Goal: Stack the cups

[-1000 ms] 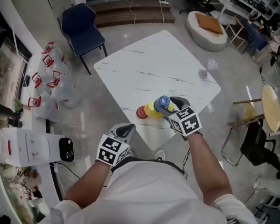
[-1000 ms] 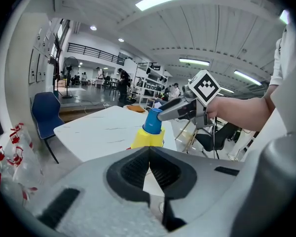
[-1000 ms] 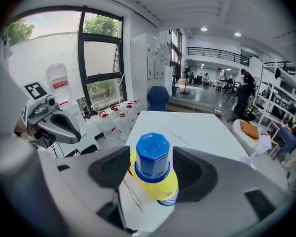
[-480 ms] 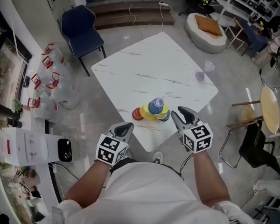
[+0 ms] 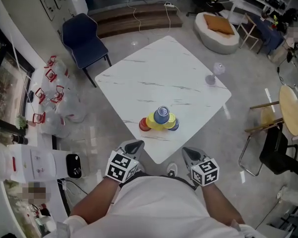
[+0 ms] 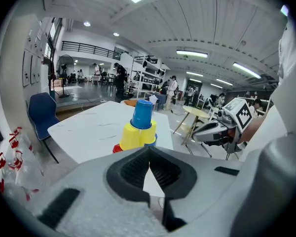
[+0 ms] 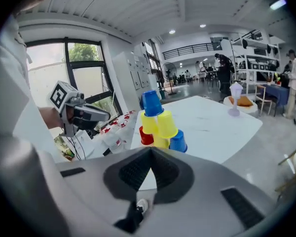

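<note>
Blue-topped cup stack [image 5: 161, 118] beyond both closed jaws

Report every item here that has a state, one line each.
left gripper, shut, empty
right gripper, shut, empty, jaws have just been closing
top blue cup, upside down on the yellow cups
red cup, upside down on the table
goblet, upright

Left tongs [image 5: 134, 146] shut; right tongs [image 5: 190, 154] just closed, empty.
</note>
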